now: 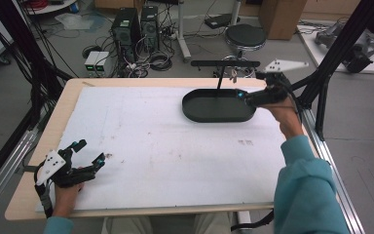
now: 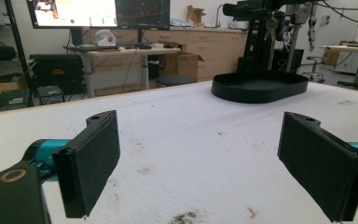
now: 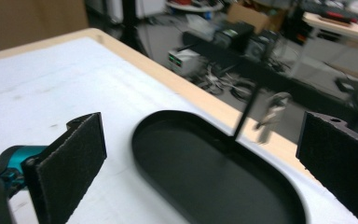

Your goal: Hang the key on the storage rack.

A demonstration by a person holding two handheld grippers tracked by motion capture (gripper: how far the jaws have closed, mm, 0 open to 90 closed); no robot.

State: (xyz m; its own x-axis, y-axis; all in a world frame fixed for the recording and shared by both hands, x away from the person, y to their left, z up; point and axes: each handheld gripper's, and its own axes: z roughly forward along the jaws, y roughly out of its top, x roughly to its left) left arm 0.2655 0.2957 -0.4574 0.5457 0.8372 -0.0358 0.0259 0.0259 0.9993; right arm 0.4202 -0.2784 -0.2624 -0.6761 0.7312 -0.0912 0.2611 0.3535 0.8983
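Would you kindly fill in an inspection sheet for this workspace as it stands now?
Surface: white mat on a wooden table, with small stains.
Job's things: black oval tray with a T-shaped stand rising from its far edge; keys hang from the bar. The tray looks empty.
Clutter: nothing seen on the mat.
Grippers: left gripper open, low over the near left corner, holding nothing. Right gripper open at the tray's right end, nothing between the jaws.
Cables: one trails from the left gripper; loose cables on the floor beyond the table.
Surroundings: computer towers, a stool, a cardboard box.
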